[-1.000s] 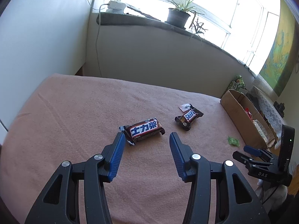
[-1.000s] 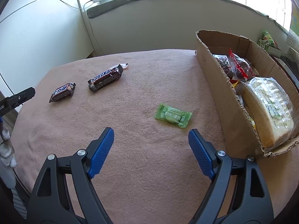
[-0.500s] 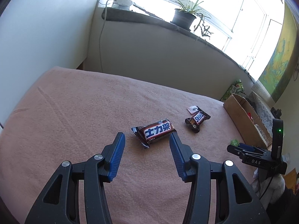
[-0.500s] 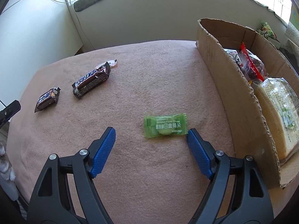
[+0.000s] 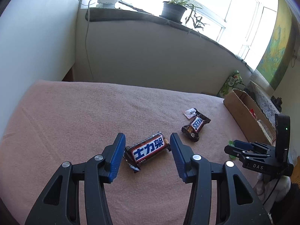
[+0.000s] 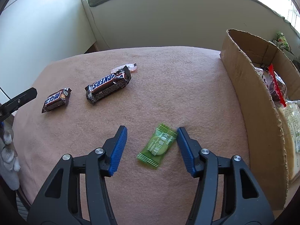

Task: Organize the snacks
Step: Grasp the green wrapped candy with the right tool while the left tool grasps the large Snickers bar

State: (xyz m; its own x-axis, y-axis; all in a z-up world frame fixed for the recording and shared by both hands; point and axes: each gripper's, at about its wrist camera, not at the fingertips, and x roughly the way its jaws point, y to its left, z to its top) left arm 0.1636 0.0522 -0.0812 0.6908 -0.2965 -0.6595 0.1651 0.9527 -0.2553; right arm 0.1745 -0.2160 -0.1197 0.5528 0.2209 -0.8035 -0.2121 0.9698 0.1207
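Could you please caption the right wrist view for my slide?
Right gripper closing around a green candy beside the snack box.

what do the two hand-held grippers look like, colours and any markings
Each hand-held gripper, left and right, has a black plastic frame with triangular cut-outs, silver pivot screws, and two blue ribbed finger pads. Seen from the left wrist, the right unit's side reads "DAS" in pale letters, with a small green light above.

left wrist: looks down close over pink table (image 5: 75, 112) toward window | right wrist: same, toward cardboard box (image 6: 249, 86) | shared: Snickers bars (image 5: 196, 126)
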